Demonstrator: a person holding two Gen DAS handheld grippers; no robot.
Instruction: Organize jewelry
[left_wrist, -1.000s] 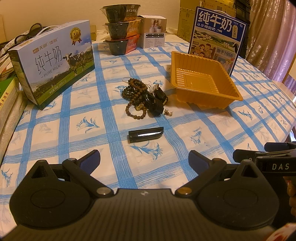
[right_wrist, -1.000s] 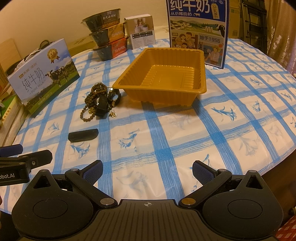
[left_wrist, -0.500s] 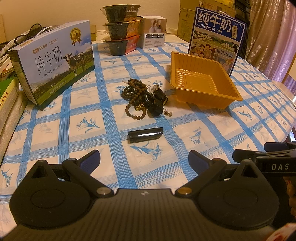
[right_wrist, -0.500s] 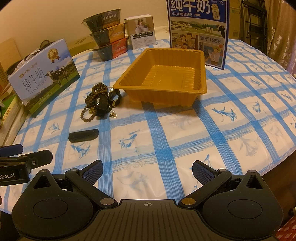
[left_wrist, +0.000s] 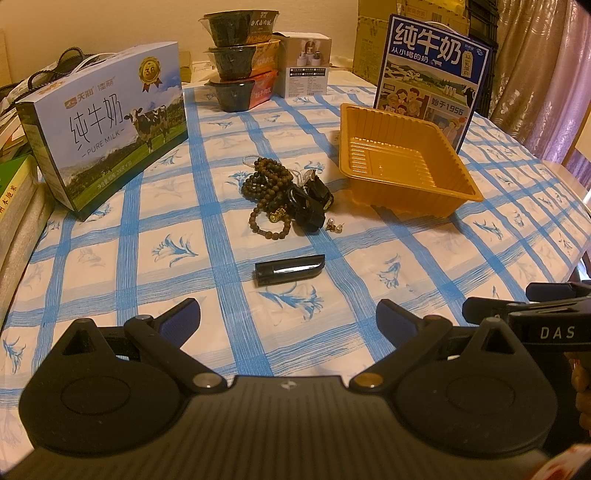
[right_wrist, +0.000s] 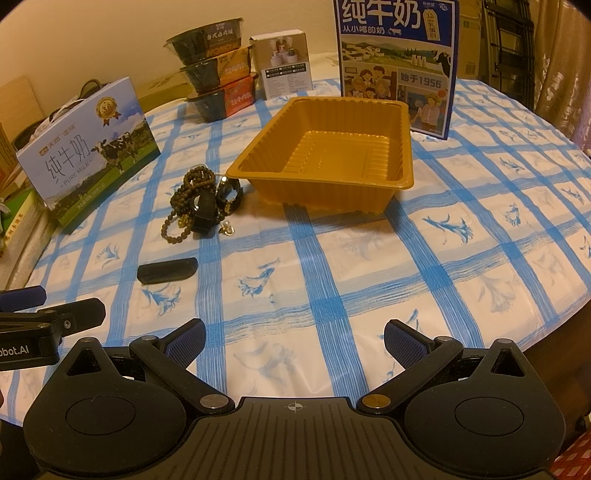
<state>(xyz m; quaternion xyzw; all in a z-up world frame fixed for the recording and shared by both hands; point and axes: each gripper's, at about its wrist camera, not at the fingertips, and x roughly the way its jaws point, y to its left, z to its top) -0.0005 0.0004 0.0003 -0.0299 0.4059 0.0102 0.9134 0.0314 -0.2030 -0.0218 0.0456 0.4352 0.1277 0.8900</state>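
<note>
No movement; fingers (left_wrist: 181, 317) wide, empty.

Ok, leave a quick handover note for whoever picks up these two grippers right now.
Left gripper: open, empty, low over the table.
Right gripper: open, empty, beside it.
Jewelry pile of bead bracelets and black pieces lies on the cloth left of the orange tray; the small earrings and the black case lie nearer.
Done: nothing, tray empty.
Left: move everything into the tray.
</note>
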